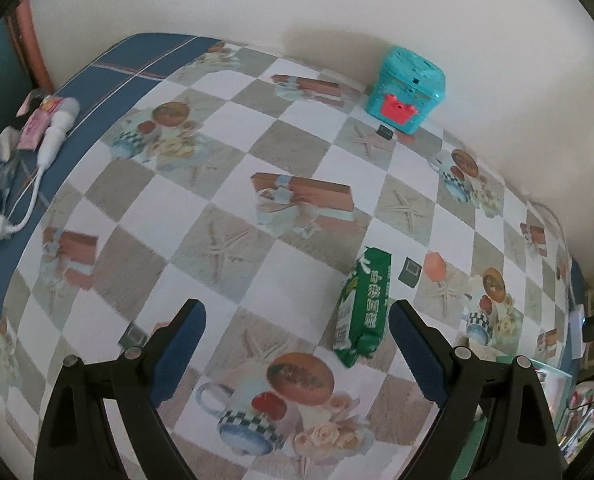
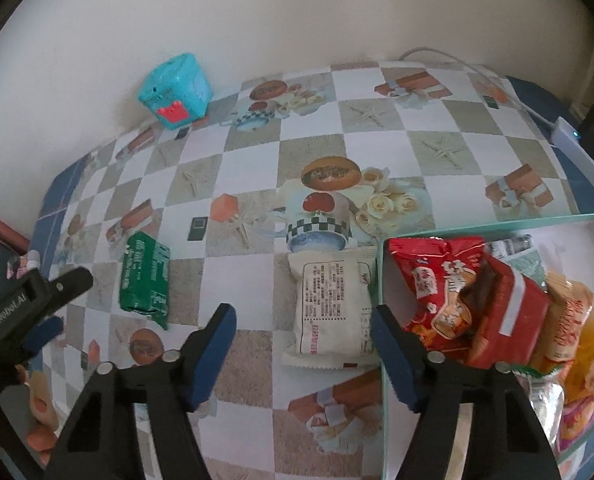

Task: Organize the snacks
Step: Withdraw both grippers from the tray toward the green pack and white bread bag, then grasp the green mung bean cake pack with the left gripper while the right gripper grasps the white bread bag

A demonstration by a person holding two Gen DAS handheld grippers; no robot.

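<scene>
A green snack packet (image 1: 364, 307) lies flat on the checked tablecloth, just left of my left gripper's right finger; it also shows in the right wrist view (image 2: 145, 281). My left gripper (image 1: 297, 312) is open and empty above the table; it also shows at the left edge of the right wrist view (image 2: 63, 300). A cream snack packet (image 2: 333, 314) lies between the fingers of my right gripper (image 2: 303, 320), which is open and empty. A light green box (image 2: 381, 420) at the right holds several snack packets, among them a red packet (image 2: 437, 284).
A turquoise toy box (image 1: 409, 90) with a red mouth stands at the back by the wall, also in the right wrist view (image 2: 175, 90). A white charger and cable (image 1: 45, 152) lie at the table's left. A white adapter (image 2: 579, 152) lies at the far right.
</scene>
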